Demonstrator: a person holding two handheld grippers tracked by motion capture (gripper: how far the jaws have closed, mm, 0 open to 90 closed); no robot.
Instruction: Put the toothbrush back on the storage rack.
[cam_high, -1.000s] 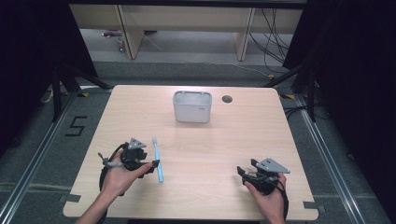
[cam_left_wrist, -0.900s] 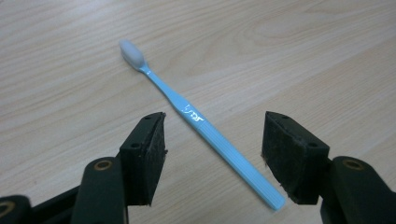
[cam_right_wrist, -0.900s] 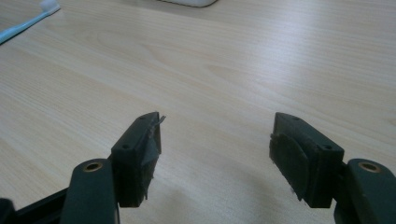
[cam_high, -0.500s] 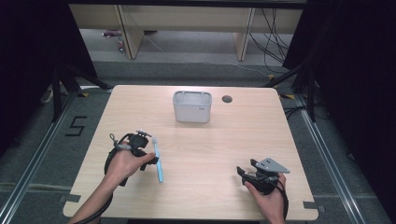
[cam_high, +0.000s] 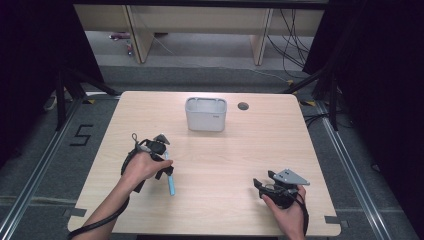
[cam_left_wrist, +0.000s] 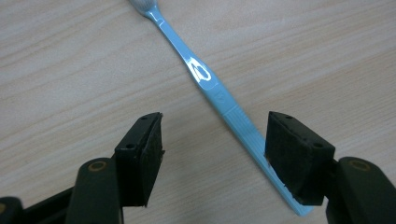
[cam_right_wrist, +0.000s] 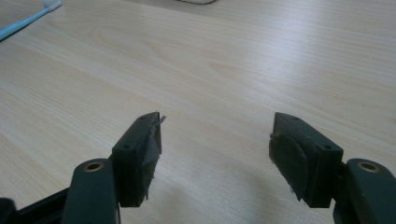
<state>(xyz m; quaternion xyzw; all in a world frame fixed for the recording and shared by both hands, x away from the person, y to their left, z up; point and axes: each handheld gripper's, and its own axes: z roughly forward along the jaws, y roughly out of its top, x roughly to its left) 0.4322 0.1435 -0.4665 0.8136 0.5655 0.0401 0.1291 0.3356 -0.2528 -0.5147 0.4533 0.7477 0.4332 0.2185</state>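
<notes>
Floor marking "5" (cam_high: 83, 135) left of wooden table (cam_high: 240, 165); white container (cam_high: 206, 114) at rear; left gripper (cam_left_wrist: 212, 154) jaws just opened, straddling blue toothbrush (cam_left_wrist: 205, 79); right gripper (cam_right_wrist: 215, 154) jaws spread, empty

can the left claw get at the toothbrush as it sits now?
Probably yes: the left claw is open right over the toothbrush, handle lying flat on the table between the jaws, one jaw overlapping it. Nothing blocks it.

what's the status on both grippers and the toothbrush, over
Left gripper open, jaws just widened, low over the toothbrush, not gripping. Right gripper open, empty, near the table edge. Toothbrush flat on the wood. Nothing in the way.
</notes>
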